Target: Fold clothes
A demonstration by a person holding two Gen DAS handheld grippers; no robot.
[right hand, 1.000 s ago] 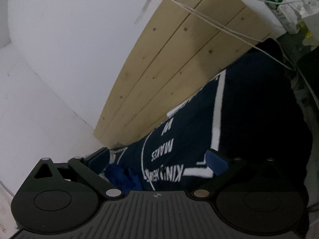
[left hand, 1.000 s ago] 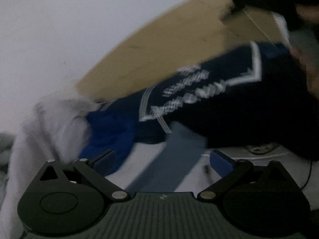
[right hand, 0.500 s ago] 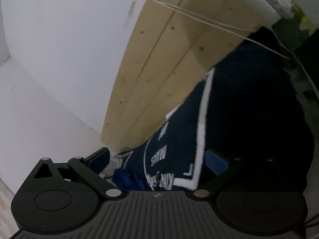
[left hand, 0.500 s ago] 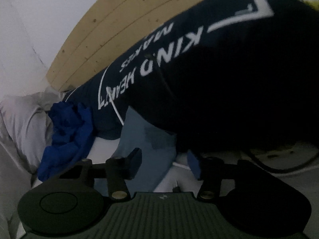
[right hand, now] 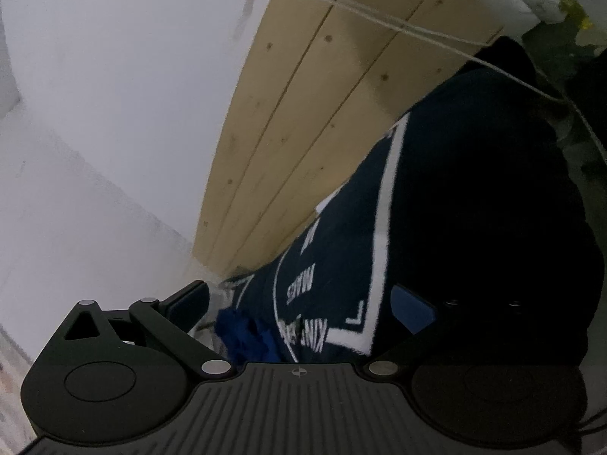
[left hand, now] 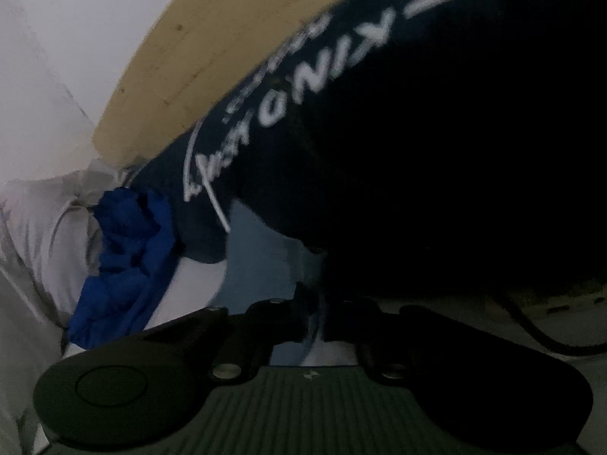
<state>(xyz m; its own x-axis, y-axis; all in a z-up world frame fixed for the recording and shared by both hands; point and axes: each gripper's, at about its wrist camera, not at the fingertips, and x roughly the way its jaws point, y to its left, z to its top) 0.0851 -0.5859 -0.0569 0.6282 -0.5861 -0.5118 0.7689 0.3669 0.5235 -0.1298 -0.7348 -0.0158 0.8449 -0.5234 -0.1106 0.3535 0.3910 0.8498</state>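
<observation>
Pinching a light blue cloth (left hand: 261, 250) at the lower edge of the navy shirt (left hand: 436, 144), the left gripper (left hand: 313, 314) is holding its fingers nearly together, while the right gripper (right hand: 299, 303) is hovering wide apart over that shirt lying against the wooden boards (right hand: 322, 113).

One navy sweatshirt (left hand: 436, 151), one blue cloth (left hand: 125, 258), one grey garment (left hand: 34, 235).

Navy garment (left hand: 379, 121): white print, upside down, "KIND" readable; rest blurred.
</observation>
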